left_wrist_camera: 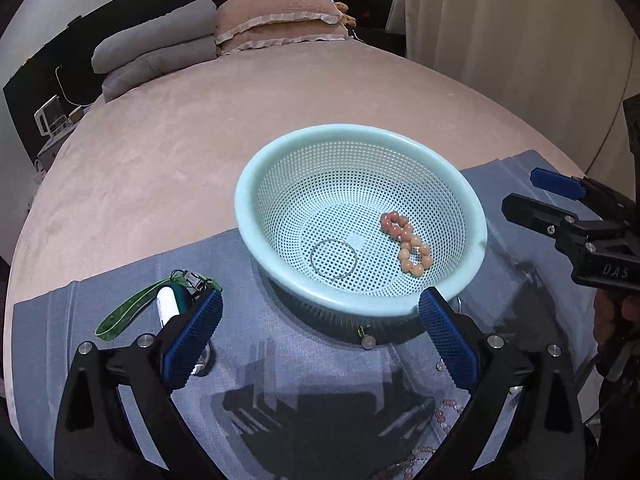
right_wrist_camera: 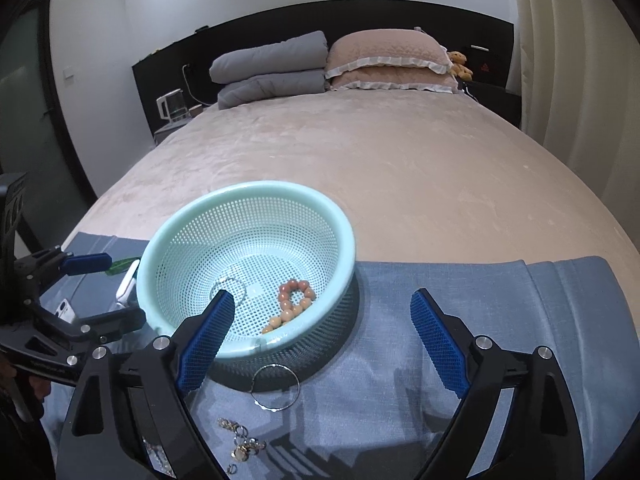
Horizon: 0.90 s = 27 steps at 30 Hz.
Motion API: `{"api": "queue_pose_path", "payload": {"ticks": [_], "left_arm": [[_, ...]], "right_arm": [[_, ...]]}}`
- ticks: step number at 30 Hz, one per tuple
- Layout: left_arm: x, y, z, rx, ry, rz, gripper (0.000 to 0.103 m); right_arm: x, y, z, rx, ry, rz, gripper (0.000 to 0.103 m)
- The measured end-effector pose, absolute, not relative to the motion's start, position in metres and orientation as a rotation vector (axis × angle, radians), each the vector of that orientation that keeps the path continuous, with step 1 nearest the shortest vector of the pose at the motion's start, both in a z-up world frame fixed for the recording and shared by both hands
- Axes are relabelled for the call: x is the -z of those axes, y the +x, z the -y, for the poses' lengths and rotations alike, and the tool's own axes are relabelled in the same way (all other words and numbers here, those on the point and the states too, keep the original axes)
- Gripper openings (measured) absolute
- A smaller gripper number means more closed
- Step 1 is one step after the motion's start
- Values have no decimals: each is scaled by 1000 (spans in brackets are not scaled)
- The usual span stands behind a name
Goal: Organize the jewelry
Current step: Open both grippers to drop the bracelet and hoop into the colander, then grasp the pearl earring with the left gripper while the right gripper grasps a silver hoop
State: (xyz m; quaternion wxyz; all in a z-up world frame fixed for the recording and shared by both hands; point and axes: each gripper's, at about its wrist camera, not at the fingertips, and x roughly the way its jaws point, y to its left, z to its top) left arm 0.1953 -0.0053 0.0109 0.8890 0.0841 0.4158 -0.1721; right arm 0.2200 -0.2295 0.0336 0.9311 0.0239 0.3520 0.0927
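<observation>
Right, both sets of tongs stand apart and empty: left tongs (left_wrist_camera: 320, 320) hover over the blue cloth (left_wrist_camera: 280, 360) just short of the basket, right tongs (right_wrist_camera: 324, 320) straddle its near rim. Nearest, on the cloth: a small heap of rings and charms (right_wrist_camera: 242, 440), then a thin wire bangle (right_wrist_camera: 276, 388) lying flat just beside the basket's base. A pale bead strand (left_wrist_camera: 444, 412) trails off near the left tongs' right finger. Judgement: the bangle is light, stiff and slippery, sits flush on soft cloth, so pinch across the wire at one edge, not across the whole hoop. The heap is tiny and loose; take one piece at a time, expect slip. Next out, the mint mesh basket (left_wrist_camera: 256, 184) already holds a peach bead bracelet (left_wrist_camera: 406, 244) and a second thin hoop (left_wrist_camera: 333, 258). Left of it, a white-and-teal gadget with green strap (left_wrist_camera: 168, 304), not jewelry by the look. Beyond: the bed (right_wrist_camera: 360, 152), pillows (right_wrist_camera: 388, 60), headboard.
</observation>
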Motion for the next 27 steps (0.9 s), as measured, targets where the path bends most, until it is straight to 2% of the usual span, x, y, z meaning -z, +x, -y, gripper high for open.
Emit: {"api": "queue_pose_path", "payload": {"ticks": [27], "left_arm": [[71,187,11,410,150,-956,97]], "right_arm": [[38,207,212,-291,-33,-837,85]]}}
